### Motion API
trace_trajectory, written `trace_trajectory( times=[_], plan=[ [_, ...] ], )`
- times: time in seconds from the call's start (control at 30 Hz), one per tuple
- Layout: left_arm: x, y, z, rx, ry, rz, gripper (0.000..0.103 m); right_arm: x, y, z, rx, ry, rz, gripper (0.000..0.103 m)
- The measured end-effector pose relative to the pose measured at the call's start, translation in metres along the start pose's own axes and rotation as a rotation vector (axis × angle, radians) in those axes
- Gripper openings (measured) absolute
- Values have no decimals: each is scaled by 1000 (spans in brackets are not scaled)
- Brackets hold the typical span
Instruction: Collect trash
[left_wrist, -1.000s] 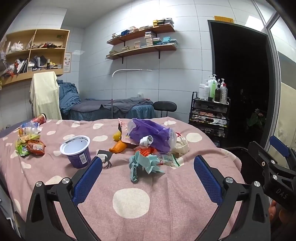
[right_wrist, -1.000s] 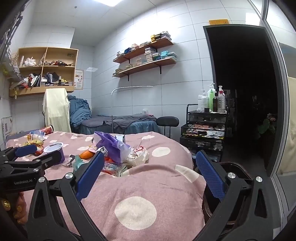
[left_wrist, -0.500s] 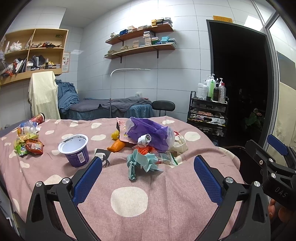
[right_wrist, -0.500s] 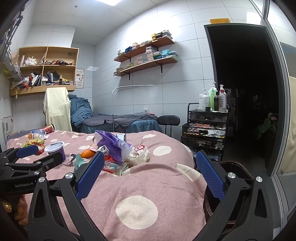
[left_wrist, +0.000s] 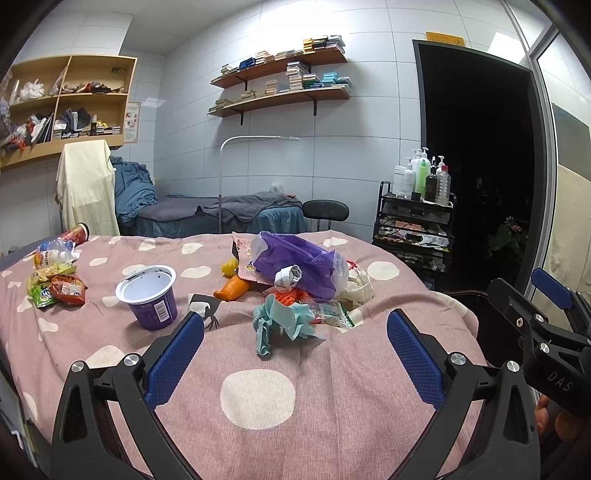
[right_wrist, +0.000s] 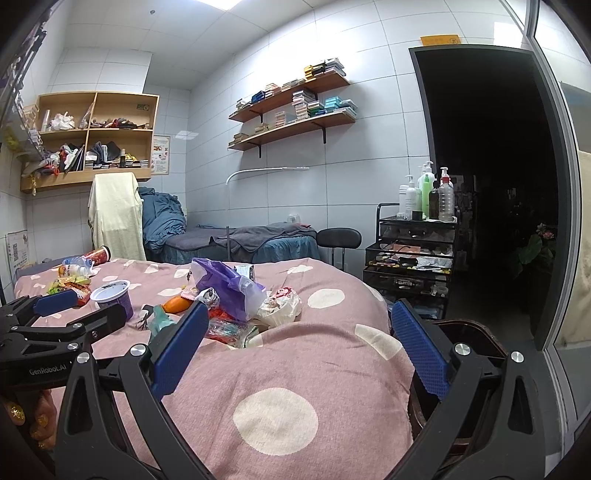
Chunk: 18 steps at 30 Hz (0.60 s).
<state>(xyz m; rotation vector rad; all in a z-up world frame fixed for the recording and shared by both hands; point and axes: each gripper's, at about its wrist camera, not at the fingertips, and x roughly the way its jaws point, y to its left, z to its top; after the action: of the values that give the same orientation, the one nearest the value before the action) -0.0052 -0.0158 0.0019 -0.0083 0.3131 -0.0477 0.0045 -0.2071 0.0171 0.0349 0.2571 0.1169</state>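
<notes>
Trash lies on a pink polka-dot bed cover (left_wrist: 258, 398). A purple plastic bag (left_wrist: 295, 264) tops a pile with a teal crumpled glove (left_wrist: 280, 319), an orange wrapper (left_wrist: 231, 290) and clear wrappers (left_wrist: 328, 308). A purple yogurt cup (left_wrist: 149, 295) stands to the left. Snack packets (left_wrist: 55, 290) and a bottle (left_wrist: 53, 254) lie far left. My left gripper (left_wrist: 293, 354) is open and empty, just short of the teal glove. My right gripper (right_wrist: 299, 349) is open and empty, over the bed's right side, near a dark bin (right_wrist: 476, 339) beside the bed.
A black trolley with bottles (left_wrist: 417, 221) stands at the right by a dark doorway. A stool (left_wrist: 325, 210) and a massage bed (left_wrist: 221, 214) are behind. Shelves hang on the tiled wall. The right gripper shows in the left wrist view (left_wrist: 546, 325).
Both views have shifted only slightly; the trash pile sits a little closer to my left gripper. Both grippers stay open and empty.
</notes>
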Motion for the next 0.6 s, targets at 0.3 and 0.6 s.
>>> trace_trajectory(
  times=[0.3,0.6],
  plan=[
    [2,-2,-4,-1,1,-7,98,1,0,-1,0,1,3,98],
    [2,-3,-6,-3,1,-8,98,1,2,-2,-4,-1,5,98]
  ],
)
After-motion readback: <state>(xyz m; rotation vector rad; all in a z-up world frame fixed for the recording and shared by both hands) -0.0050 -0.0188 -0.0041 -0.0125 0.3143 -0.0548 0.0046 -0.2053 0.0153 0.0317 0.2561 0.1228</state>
